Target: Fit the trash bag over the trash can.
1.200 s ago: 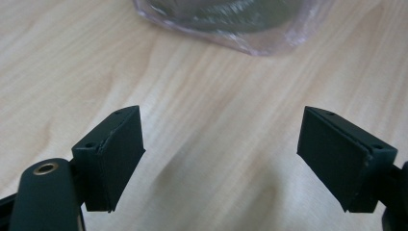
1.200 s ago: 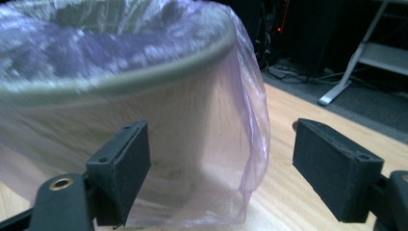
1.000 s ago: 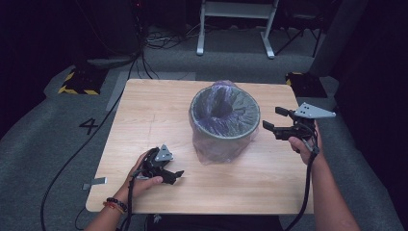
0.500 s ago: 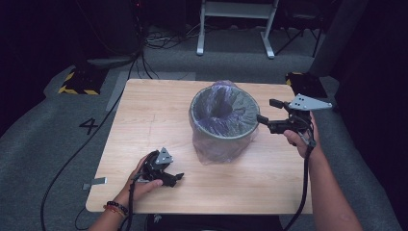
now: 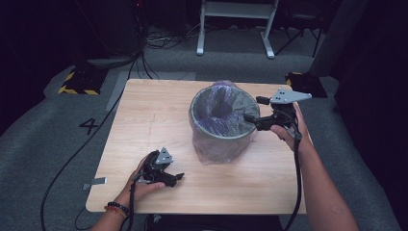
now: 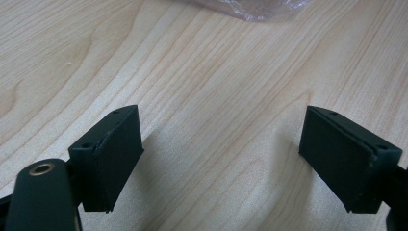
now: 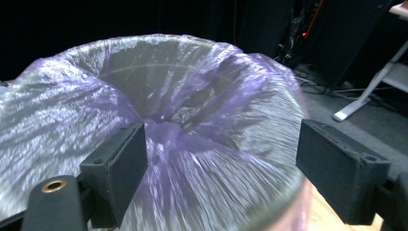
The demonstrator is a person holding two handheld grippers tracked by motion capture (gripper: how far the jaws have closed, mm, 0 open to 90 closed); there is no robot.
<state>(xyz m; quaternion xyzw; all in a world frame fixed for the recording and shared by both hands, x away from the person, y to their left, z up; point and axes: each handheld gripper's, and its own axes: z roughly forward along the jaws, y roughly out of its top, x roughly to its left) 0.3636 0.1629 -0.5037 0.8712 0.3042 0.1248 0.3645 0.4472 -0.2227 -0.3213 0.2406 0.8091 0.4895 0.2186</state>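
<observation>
High view puts my right gripper (image 5: pixel 251 118), jaws spread and empty, at the near-right rim of the lined bin (image 5: pixel 222 120) mid-table; I should pinch only the purple bag (image 7: pixel 192 159) film, while my left gripper (image 5: pixel 177 178) rests spread nearer me.

A grey bin (image 5: pixel 222 126) stood upright near the table's (image 5: pixel 144 125) middle, lined with a thin purple bag (image 5: pixel 219 113) draped over its rim.

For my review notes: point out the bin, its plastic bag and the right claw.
bin (image 5: pixel 226 139) high view, front wall
plastic bag (image 7: pixel 202 159) right gripper view, folds inside the bin
right claw (image 5: pixel 254 109) high view, between its fingertips
</observation>
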